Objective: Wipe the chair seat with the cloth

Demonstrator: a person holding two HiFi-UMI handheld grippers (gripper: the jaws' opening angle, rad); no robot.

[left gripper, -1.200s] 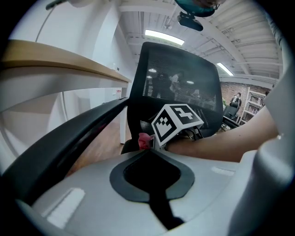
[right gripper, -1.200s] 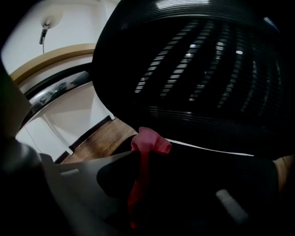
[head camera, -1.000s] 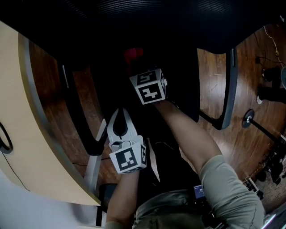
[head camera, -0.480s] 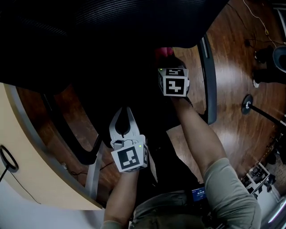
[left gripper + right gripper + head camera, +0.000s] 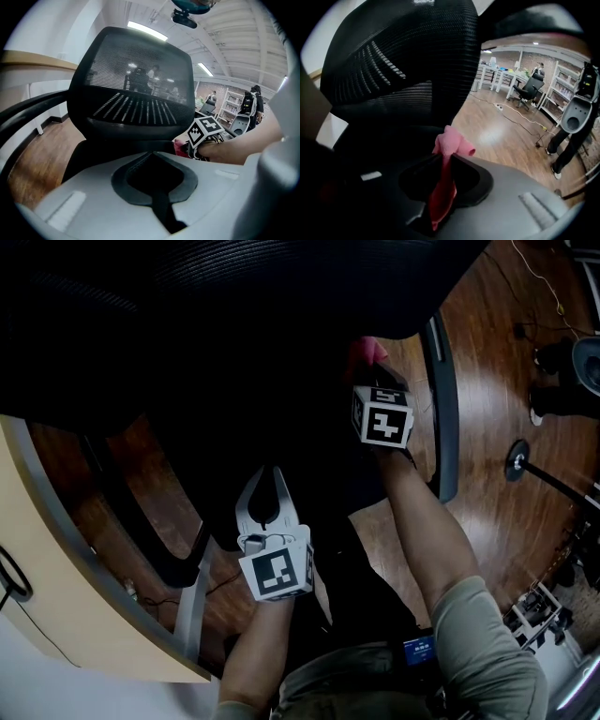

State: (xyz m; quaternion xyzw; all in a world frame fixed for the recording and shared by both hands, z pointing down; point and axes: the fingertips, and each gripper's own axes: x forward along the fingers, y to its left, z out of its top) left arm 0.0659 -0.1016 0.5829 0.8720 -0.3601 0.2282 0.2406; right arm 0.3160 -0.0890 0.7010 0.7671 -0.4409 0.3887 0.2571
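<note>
The black chair seat point(image 5: 281, 399) fills the middle of the head view, very dark. My right gripper point(image 5: 369, 369) is over the seat's right side near the armrest point(image 5: 442, 399), shut on a pink cloth point(image 5: 366, 348). In the right gripper view the cloth point(image 5: 451, 143) bunches above the jaw tips and hangs down between them, with the mesh backrest point(image 5: 403, 61) behind. My left gripper point(image 5: 265, 472) hovers near the seat's front, shut with nothing in it. From the left gripper view its jaws point(image 5: 152, 153) point at the backrest point(image 5: 136, 98), and the cloth point(image 5: 179, 148) shows beside the right gripper's marker cube.
A pale desk point(image 5: 47, 549) curves along the left. Wooden floor point(image 5: 506, 381) lies to the right, with a round stand base point(image 5: 516, 465) and cables. The chair's left armrest point(image 5: 141, 521) is dark. A standing person point(image 5: 572, 136) and another office chair point(image 5: 529, 89) are farther off.
My right gripper has carried the pink cloth across the seat from the middle to its right side. The left gripper has drifted slightly to the right, still shut.
</note>
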